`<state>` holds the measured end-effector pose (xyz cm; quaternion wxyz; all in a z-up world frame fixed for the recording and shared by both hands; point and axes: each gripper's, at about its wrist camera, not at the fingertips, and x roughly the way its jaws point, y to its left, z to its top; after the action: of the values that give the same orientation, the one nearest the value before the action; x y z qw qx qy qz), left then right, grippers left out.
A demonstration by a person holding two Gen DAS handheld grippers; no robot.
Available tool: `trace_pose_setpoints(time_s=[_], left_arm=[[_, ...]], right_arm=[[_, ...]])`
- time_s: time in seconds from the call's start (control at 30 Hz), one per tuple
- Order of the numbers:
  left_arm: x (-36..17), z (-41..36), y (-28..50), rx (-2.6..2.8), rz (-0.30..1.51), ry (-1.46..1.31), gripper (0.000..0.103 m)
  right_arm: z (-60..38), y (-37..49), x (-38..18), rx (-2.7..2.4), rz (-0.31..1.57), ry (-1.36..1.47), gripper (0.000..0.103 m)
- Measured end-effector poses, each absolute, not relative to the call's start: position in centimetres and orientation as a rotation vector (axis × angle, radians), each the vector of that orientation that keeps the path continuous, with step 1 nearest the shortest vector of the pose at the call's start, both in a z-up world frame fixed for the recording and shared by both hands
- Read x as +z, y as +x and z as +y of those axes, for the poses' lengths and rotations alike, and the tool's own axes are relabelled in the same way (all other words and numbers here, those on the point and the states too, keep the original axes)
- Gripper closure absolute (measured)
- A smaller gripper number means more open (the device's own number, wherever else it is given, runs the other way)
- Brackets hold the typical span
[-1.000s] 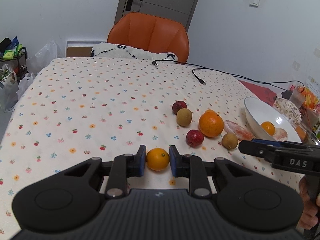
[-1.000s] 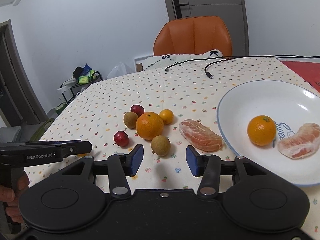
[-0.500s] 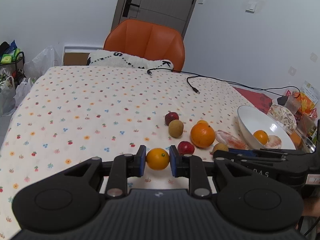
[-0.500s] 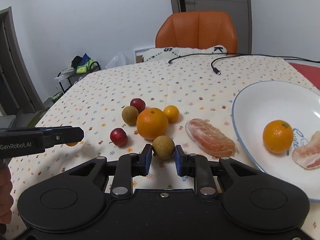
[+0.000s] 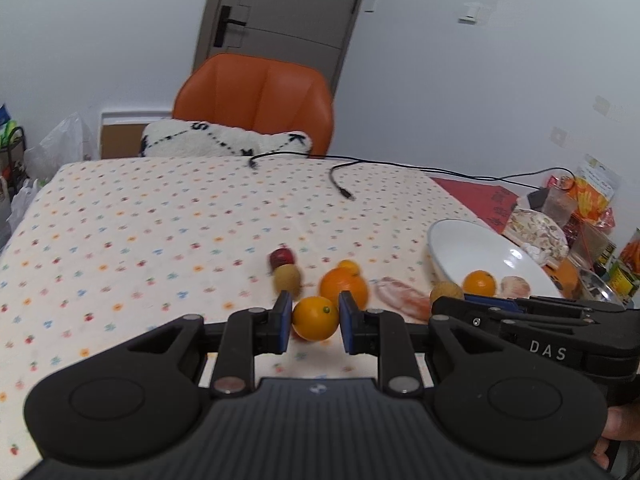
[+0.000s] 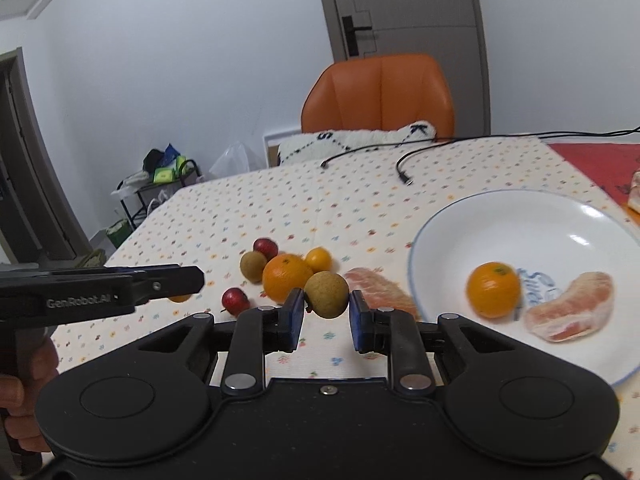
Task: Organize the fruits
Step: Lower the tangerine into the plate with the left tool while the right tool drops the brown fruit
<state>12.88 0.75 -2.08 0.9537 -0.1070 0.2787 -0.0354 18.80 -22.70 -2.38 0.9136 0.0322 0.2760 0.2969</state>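
Fruit is now airborne in both hands. Left wrist view: the left gripper (image 5: 311,328) has its fingers clenched on a small orange (image 5: 315,318), which a second ago sat on the worktop (image 5: 160,232) and now rides clear of the flowered cloth, swung toward the white bowl (image 5: 472,248) at 2 o'clock. The right gripper (image 5: 452,304) crosses at 3 o'clock with a brown longan (image 5: 447,292) at its tip. Left on the cloth at 12 o'clock are a large orange (image 5: 344,288), a second longan (image 5: 287,279), a red fruit (image 5: 281,258) and a pomelo segment (image 5: 402,298).

Right wrist view: the right gripper (image 6: 326,316) has closed its fingers on the longan (image 6: 326,294) it straddled a second ago and raised it off the cloth. The bowl (image 6: 500,216), at 2 o'clock, already holds an orange (image 6: 494,290) and a pomelo piece (image 6: 572,308). Judging by this, both loads are bound for the bowl, with five fruits left to gather.

Obstacles are few: the pomelo segment (image 6: 376,288) lies beside the bowl's near rim, and the two grippers are converging on one target. A black cable (image 6: 404,174) lies well clear at 12 o'clock.
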Motion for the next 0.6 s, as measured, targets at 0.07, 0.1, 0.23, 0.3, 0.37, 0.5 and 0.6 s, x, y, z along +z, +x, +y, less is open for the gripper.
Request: trace_pose_setpoints(time_s=[0.07, 0.1, 0.23, 0.3, 0.37, 0.5, 0.6], left_arm=[[-1.8, -0.1, 13.1, -0.089, 0.563, -0.206, 0.080], [-1.7, -0.6, 13.3, -0.096, 0.561, -0.202, 0.080], [-1.3, -2.2, 13.8, -0.125, 0.558, -0.188, 0.080], [-1.2, -3.1, 14.1, -0.141, 0.559, -0.183, 0.080], [-1.1, -3.9, 14.3, -0.155, 0.559, -0.177, 0.080], [-0.9, -5.6, 14.8, -0.184, 0.558, -0.164, 0.080], [-0.8, -6.7, 15.2, -0.201, 0.559, -0.160, 0.080]], right_arm=[[-23.6, 18.7, -2.2, 0.600, 0.561, 0.078, 0.080], [-24.0, 18.7, -2.2, 0.594, 0.559, 0.083, 0.080], [-25.6, 18.6, -2.1, 0.571, 0.551, 0.101, 0.080], [-26.4, 18.6, -2.0, 0.559, 0.547, 0.105, 0.080], [-27.1, 18.5, -2.0, 0.548, 0.543, 0.112, 0.080], [-28.5, 18.4, -2.0, 0.523, 0.538, 0.122, 0.080], [-29.6, 18.5, -2.1, 0.507, 0.537, 0.128, 0.080]])
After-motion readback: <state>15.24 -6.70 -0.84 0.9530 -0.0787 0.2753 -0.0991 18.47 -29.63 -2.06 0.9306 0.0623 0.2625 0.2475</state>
